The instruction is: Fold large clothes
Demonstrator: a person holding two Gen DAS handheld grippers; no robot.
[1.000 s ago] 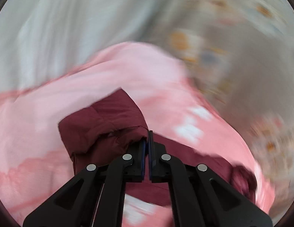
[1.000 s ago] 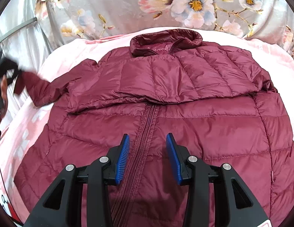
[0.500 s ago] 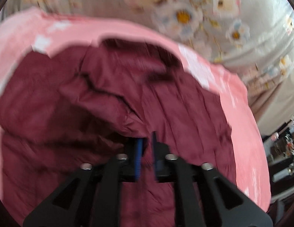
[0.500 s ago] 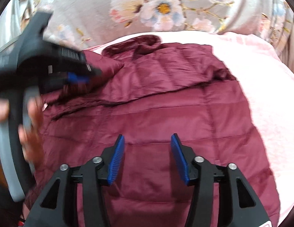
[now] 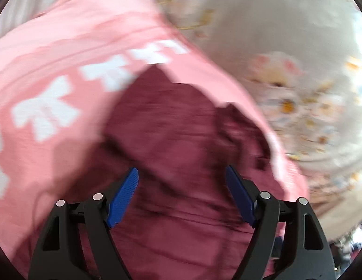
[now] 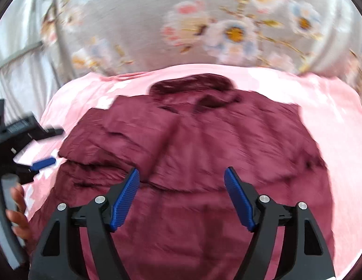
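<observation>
Jacket: a maroon quilted jacket (image 6: 204,163) lies spread flat on the pink bedcover (image 6: 325,98), collar at the far side toward the flowered curtain (image 6: 204,23).
Near sleeve: folded in across the jacket's left part, its edge a ridge over the chest.
Left gripper (image 5: 181,194): its fingers are opening, blue pads (image 5: 123,198) wide apart above the jacket's edge, nothing pinched between them; view blurred.
Right gripper (image 6: 182,196): its fingers are opening too, released, hanging over the jacket's lower half with only cloth below.
Hand (image 6: 17,212): at the jacket's left edge, gripping the left gripper's handle.
</observation>
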